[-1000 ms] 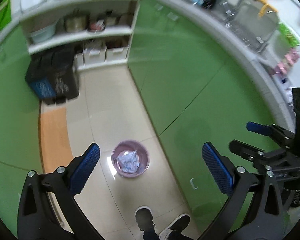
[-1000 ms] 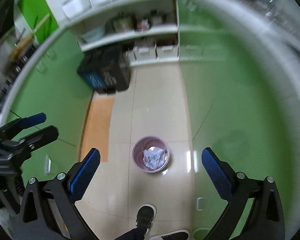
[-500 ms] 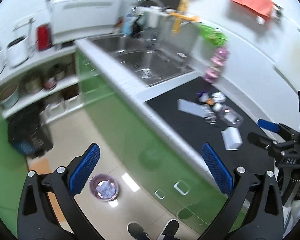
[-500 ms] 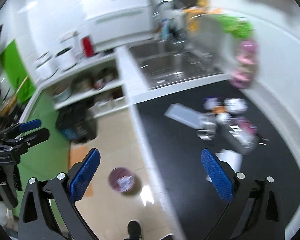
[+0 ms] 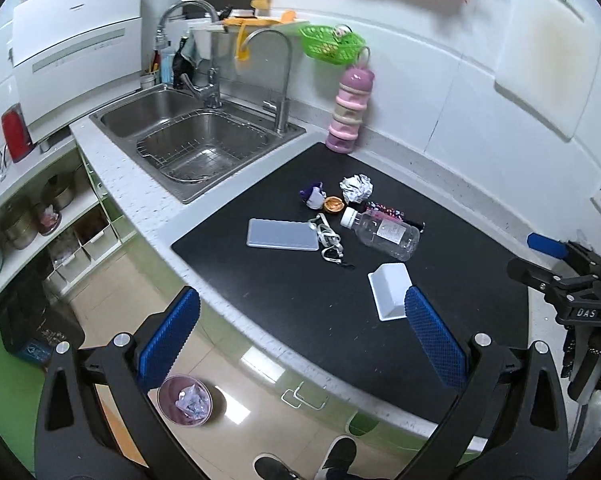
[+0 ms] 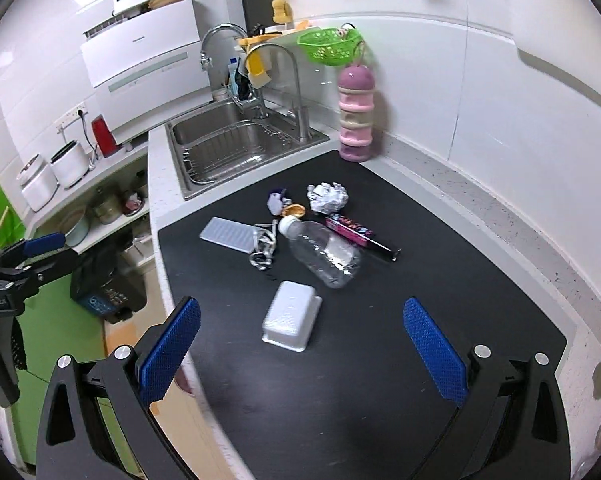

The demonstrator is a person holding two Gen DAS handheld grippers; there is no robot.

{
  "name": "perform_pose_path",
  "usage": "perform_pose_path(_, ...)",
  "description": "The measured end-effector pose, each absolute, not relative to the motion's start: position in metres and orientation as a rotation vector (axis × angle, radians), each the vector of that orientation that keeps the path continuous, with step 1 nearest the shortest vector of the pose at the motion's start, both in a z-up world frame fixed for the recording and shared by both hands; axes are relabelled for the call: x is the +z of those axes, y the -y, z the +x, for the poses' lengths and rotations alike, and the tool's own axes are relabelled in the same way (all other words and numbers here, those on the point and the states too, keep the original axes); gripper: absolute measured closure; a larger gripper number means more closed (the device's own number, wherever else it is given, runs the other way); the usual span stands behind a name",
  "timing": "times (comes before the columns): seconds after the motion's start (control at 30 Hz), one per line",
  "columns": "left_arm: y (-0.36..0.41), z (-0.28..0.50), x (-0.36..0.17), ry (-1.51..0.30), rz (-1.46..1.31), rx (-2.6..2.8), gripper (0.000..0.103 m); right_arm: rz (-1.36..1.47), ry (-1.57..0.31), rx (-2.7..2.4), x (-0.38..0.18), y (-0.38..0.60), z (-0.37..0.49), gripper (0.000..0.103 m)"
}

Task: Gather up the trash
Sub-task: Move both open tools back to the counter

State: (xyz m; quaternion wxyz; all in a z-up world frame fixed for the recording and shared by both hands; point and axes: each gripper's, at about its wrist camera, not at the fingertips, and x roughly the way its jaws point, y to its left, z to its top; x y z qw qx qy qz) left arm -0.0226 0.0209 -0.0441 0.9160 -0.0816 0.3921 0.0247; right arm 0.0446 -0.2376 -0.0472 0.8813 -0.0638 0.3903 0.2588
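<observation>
Trash lies on the black counter mat (image 5: 300,280): a clear plastic bottle (image 5: 382,232) on its side, a crumpled foil ball (image 5: 355,188), a white plastic tub (image 5: 390,296), a purple wrapper (image 5: 312,196), an orange cap (image 5: 333,204) and a pink packet (image 6: 350,230). The bottle (image 6: 324,254), foil ball (image 6: 326,196) and tub (image 6: 290,316) also show in the right wrist view. A pink bin (image 5: 185,400) with crumpled paper stands on the floor. My left gripper (image 5: 296,344) and right gripper (image 6: 300,346) are open, empty, above the mat's near edge.
A flat white lid (image 5: 282,234) and a white cord (image 5: 328,238) lie by the trash. A steel sink (image 5: 196,140) with taps is at the back left. A pink stacked container (image 5: 350,112) stands against the wall. Open shelves (image 5: 40,220) sit below left.
Both grippers have swung up from facing the floor bin to facing the counter. The trash on the mat has come into view. Both stay open.
</observation>
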Motion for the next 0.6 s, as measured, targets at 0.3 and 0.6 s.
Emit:
perform_pose_path(0.3,0.004,0.022,-0.063,-0.864,-0.142,0.085,0.003,-0.166,-0.855,0.576,-0.066,0.245,0.087,0.006)
perform_pose_path(0.6,0.013,0.057,-0.083,-0.911,-0.129,0.061,0.003,-0.178,-0.9,0.564,-0.086,0.238,0.125,0.006)
